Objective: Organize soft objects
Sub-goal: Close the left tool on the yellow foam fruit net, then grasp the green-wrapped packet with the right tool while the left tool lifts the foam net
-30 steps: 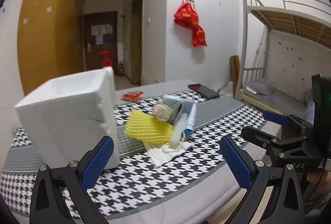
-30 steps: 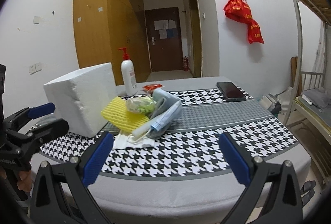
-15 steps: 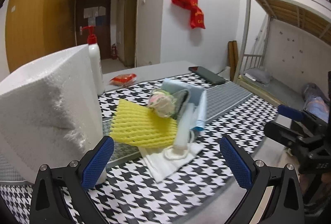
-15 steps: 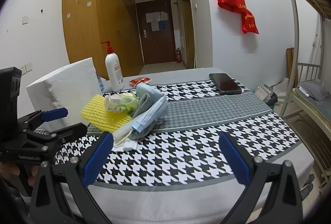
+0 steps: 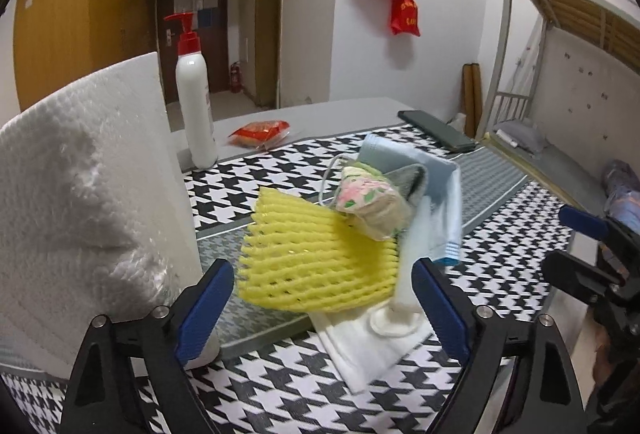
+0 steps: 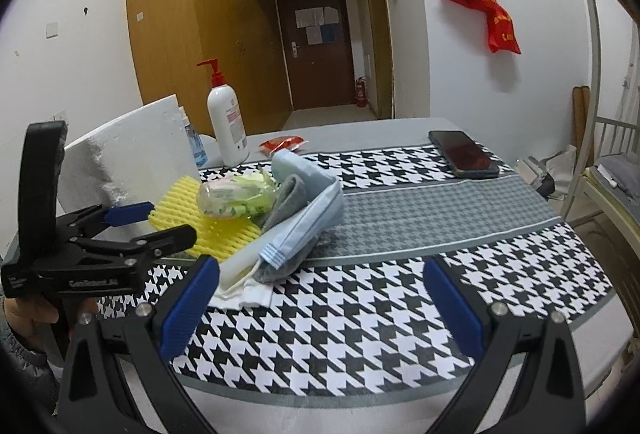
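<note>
A pile of soft things lies on the houndstooth tablecloth (image 6: 360, 318): a yellow foam net (image 5: 316, 254), a floral bundle (image 5: 370, 199) on top, a light blue cloth (image 5: 438, 193), a grey cloth (image 6: 286, 203) and a white mask (image 5: 368, 346) underneath. My left gripper (image 5: 320, 310) is open, its fingers on either side of the yellow net's near edge, close to the pile. It also shows in the right wrist view (image 6: 152, 222). My right gripper (image 6: 320, 306) is open and empty, a little in front of the pile.
A white foam block (image 5: 84, 201) stands just left of the pile. Behind it are a pump bottle (image 5: 194, 105), a red packet (image 5: 260, 131) and a phone (image 6: 464, 153). A bunk bed (image 5: 560, 33) stands to the right of the table.
My left gripper has moved forward and right toward the pile, which now sits between its fingers. My right gripper has moved slightly closer to the table. Both stay open.
</note>
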`<control>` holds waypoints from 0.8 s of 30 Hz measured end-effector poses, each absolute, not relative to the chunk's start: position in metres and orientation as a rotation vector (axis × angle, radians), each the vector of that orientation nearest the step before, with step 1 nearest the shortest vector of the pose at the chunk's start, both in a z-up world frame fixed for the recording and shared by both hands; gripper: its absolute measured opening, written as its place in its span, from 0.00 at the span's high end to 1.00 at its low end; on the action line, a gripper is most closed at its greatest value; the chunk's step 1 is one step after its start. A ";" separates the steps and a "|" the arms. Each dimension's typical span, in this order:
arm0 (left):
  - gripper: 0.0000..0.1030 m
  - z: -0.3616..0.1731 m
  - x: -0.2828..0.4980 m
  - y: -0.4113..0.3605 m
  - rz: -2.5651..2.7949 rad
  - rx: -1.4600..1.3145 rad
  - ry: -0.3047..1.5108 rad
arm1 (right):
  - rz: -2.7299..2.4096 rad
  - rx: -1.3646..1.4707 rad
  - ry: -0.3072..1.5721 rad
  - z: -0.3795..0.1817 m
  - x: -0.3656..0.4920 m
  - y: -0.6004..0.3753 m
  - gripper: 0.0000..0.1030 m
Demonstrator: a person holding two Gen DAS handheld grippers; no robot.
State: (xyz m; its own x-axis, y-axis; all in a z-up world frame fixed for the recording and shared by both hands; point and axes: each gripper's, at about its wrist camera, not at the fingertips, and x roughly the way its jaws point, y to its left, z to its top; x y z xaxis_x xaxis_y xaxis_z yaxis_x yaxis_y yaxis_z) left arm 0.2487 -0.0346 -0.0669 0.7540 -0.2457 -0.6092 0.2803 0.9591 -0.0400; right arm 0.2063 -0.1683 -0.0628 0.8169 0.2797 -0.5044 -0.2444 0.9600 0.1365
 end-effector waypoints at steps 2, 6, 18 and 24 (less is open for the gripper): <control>0.12 -0.069 0.253 -0.035 -0.287 0.057 0.668 | 0.286 0.069 0.557 -0.064 0.210 -0.168 0.00; 0.12 -0.073 0.261 -0.036 -0.287 0.057 0.693 | 0.297 0.063 0.580 -0.068 0.219 -0.165 0.00; 0.71 -0.073 0.268 -0.028 -0.398 -0.012 0.697 | 0.298 0.037 0.637 -0.068 0.240 -0.153 0.00; 0.83 -0.073 0.260 -0.030 -0.466 -0.018 0.678 | 0.301 0.034 0.682 -0.069 0.256 -0.146 0.00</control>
State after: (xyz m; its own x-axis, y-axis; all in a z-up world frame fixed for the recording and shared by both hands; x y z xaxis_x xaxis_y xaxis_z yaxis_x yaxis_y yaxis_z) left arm 0.2604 -0.0300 -0.0727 0.6806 -0.4206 -0.6000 0.4090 0.8975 -0.1652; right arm 0.2557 -0.1456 -0.0687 0.7348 0.2845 -0.6157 -0.2625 0.9563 0.1286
